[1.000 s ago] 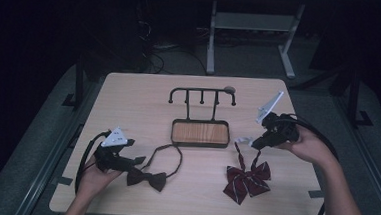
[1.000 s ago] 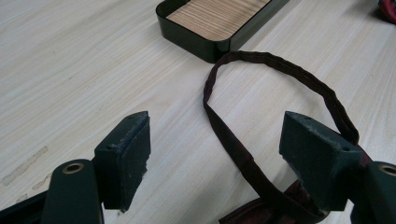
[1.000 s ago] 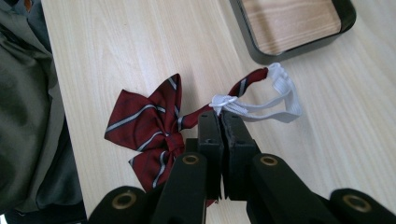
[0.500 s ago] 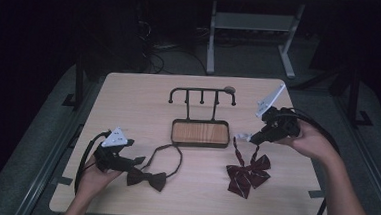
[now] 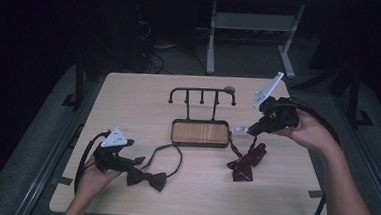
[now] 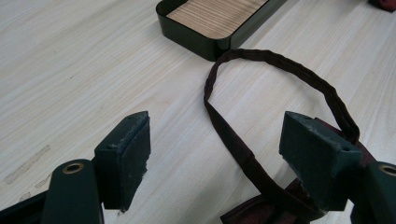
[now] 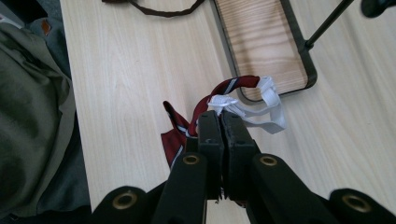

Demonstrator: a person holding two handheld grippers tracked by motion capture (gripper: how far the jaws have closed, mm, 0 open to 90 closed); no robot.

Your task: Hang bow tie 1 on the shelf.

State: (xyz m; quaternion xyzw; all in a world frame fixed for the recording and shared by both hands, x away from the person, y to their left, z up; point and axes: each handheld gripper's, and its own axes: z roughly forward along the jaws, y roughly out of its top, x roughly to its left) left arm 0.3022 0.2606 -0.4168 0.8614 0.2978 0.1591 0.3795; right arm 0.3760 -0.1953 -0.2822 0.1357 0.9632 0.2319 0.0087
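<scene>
A dark maroon bow tie [image 5: 147, 179] lies at the front left, its strap loop [image 6: 275, 63] curving toward the stand. My left gripper [image 5: 134, 160] rests open on the table just left of it; in the left gripper view the left gripper [image 6: 219, 154] has part of the strap between its jaws, untouched. A red striped bow tie [image 5: 245, 163] hangs partly lifted at the right. My right gripper [image 5: 249, 131] is shut on its white strap [image 7: 261, 112]. In the right gripper view the right gripper [image 7: 220, 116] has its pads pinched on the strap's end above the red bow tie [image 7: 180, 135].
A black stand with a wood-lined tray [image 5: 199, 133] and a bar of hooks [image 5: 202, 92] sits mid-table, just left of the right gripper. The tray [image 7: 266, 46] lies beyond the held strap. A person's olive sleeve [image 7: 32, 116] is beside the table edge.
The right gripper has risen and shifted slightly toward the stand, pulling the red bow tie up by its white strap so it stretches and hangs. The left gripper has stayed still.
</scene>
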